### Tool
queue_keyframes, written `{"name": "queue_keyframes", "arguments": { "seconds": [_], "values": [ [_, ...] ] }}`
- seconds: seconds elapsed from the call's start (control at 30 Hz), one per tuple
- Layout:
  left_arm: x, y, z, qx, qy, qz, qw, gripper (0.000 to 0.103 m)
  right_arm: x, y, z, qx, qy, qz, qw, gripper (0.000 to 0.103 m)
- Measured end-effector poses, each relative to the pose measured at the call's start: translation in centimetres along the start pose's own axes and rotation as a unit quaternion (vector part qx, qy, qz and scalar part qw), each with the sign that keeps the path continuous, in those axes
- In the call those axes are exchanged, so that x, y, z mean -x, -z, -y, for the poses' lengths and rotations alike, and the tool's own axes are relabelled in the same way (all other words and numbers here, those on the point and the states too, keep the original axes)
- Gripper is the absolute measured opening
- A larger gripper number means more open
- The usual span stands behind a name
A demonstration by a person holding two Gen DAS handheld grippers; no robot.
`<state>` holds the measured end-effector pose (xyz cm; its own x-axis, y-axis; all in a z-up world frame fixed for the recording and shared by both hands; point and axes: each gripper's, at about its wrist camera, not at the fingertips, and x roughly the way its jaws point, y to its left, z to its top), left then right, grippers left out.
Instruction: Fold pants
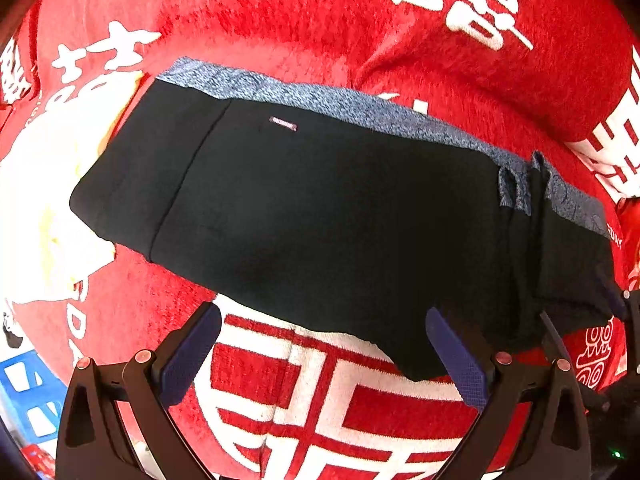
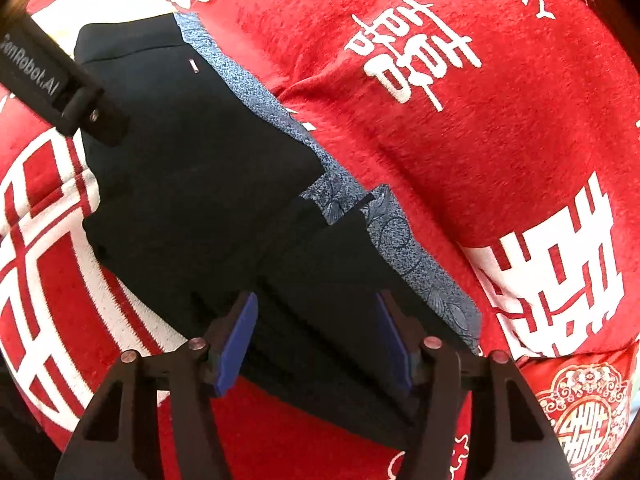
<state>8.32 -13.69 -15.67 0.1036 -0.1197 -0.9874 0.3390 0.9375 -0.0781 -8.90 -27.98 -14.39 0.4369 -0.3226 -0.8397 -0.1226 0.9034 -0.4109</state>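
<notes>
Pants [image 1: 320,208] lie folded on red blanket [image 1: 280,24]; both grippers' fingers [image 1: 192,352] seem spread, empty.

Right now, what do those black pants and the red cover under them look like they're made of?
The black pants look like smooth, matte woven cloth, with a blue patterned lining, likely cotton, showing along one edge. The red cover looks like plush fleece or terry: its surface is fuzzy, with white characters in the pile.

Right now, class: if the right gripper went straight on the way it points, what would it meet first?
The right gripper would most likely meet the pants first: its open jaws already straddle the dark near edge, with the blue-patterned waistband farther along. How high it sits above the cloth is unclear.
</notes>
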Motion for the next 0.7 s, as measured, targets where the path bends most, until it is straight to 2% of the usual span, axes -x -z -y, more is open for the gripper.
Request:
{"name": "queue_keyframes", "arguments": {
  "seconds": [0.13, 0.3, 0.37, 0.4, 0.47, 0.6, 0.7],
  "values": [
    [-0.4, 0.1, 0.8, -0.009, 0.001, -0.005, 0.9999, 0.103, -0.6, -0.1, -0.9, 0.017, 0.012, 0.011, 1.0, 0.063],
    [-0.6, 0.0, 1.4, -0.014, 0.002, -0.005, 0.9999, 0.103, -2.1, -0.2, -1.1, 0.021, 0.03, 0.005, 0.999, 0.062],
    [-0.7, -0.1, 1.5, -0.014, 0.001, -0.006, 0.9999, 0.103, -2.6, -0.6, -0.7, 0.008, 0.005, -0.004, 1.0, 0.034],
    [-0.7, -0.1, 1.5, -0.013, 0.0, -0.007, 0.9999, 0.103, -2.9, -0.9, -0.5, 0.0, -0.014, -0.016, 1.0, 0.017],
    [-0.5, 0.0, 1.4, -0.01, 0.0, -0.007, 0.9999, 0.103, -2.7, -1.5, 0.1, -0.018, -0.03, -0.02, 0.999, 0.013],
    [0.2, 0.0, 0.8, -0.007, -0.002, 0.004, 1.0, 0.103, 0.2, -2.1, 2.4, -0.075, -0.091, 0.004, 0.993, 0.012],
    [0.1, 0.1, 0.1, -0.001, -0.006, 0.004, 1.0, 0.103, 0.7, -1.9, 1.3, -0.059, -0.111, -0.004, 0.992, 0.012]
  ]
}}
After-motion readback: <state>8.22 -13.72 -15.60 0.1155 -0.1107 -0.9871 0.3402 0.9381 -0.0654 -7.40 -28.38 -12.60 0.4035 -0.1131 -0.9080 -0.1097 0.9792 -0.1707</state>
